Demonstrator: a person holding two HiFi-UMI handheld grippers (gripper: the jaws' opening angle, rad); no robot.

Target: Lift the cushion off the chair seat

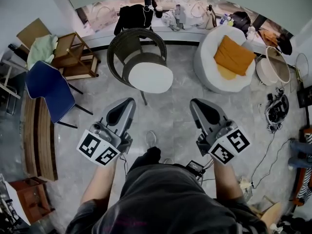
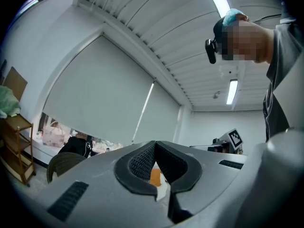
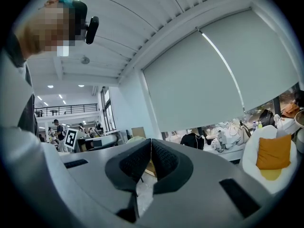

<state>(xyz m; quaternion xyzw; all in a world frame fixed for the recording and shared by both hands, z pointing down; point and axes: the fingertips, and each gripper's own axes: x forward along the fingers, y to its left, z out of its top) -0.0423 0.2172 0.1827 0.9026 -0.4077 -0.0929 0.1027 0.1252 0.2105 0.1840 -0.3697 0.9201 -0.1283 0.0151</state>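
Note:
A dark wicker chair (image 1: 127, 47) stands ahead of me with a round white cushion (image 1: 150, 77) on its seat. To its right a white armchair (image 1: 207, 57) holds an orange cushion (image 1: 234, 55), which also shows in the right gripper view as the orange cushion (image 3: 274, 152). My left gripper (image 1: 128, 101) and right gripper (image 1: 194, 102) hover side by side over the floor, short of both chairs. Both are shut with nothing between the jaws, and both point up and forward. The left gripper (image 2: 154, 148) and right gripper (image 3: 151, 146) show their pads pressed together.
A blue chair (image 1: 48, 89), a wooden shelf (image 1: 73, 55) and a wooden bench (image 1: 39, 135) stand at the left. A pale basket (image 1: 275, 65) and cables (image 1: 275, 108) lie at the right. Bags and clothes line the window ledge (image 1: 180, 18). People stand far off in the right gripper view.

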